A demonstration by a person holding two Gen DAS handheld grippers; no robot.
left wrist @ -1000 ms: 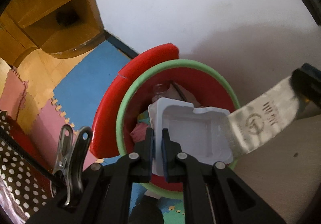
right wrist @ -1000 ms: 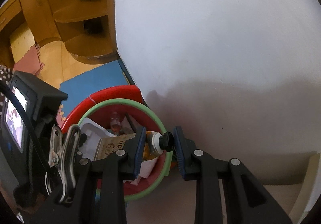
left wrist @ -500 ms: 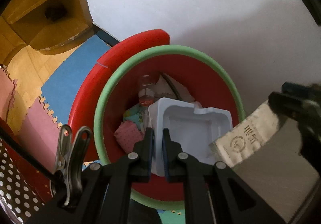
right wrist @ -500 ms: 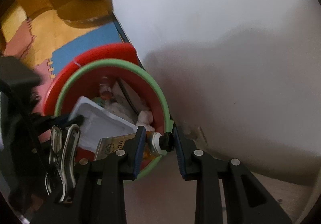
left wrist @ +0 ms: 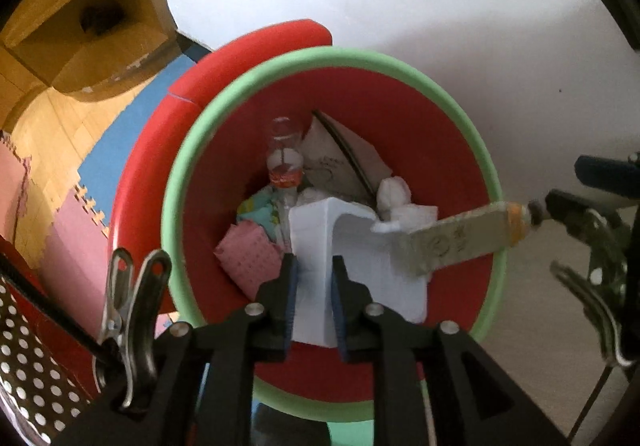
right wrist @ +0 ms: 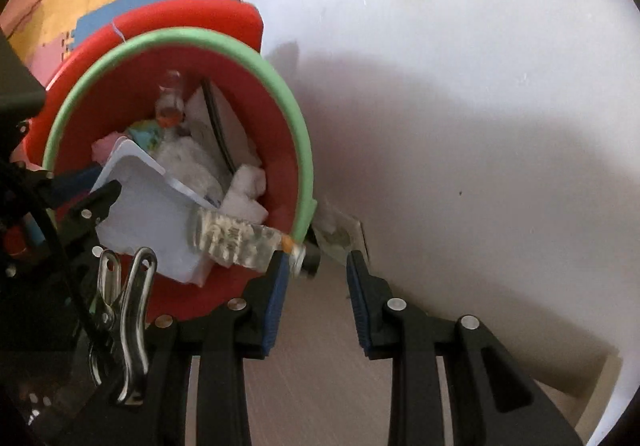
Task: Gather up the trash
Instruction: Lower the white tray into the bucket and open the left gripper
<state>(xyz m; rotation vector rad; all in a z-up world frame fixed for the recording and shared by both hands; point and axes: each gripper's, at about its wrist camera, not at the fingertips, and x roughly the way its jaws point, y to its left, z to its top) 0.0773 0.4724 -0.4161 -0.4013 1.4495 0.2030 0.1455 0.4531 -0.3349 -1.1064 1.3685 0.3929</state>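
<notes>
A red bin with a green rim (left wrist: 400, 66) (right wrist: 298, 134) stands against the wall, part full of trash. My left gripper (left wrist: 314, 266) points down into it. Its jaws are opening, with the wall of a white foam tray (left wrist: 380, 266) (right wrist: 148, 214) standing between the pads and no longer pinched. A silver tube (left wrist: 460, 242) (right wrist: 236, 236) lies across the tray and the rim. Its black cap rests against the left finger of my right gripper (right wrist: 316, 260) (left wrist: 580, 186), with a clear gap to the right pad.
Inside the bin lie a small clear bottle (left wrist: 284, 162), a pink packet (left wrist: 248, 258), tissues and paper. The red lid (left wrist: 248, 50) stands open behind it. A white wall is close on the right, a wooden shelf (left wrist: 100, 18) and foam mats (left wrist: 120, 142) on the left.
Both grippers sank towards the bin, which now fills more of each view. The left jaws spread around the tray. The tube's cap slid from the right pad towards the left finger.
</notes>
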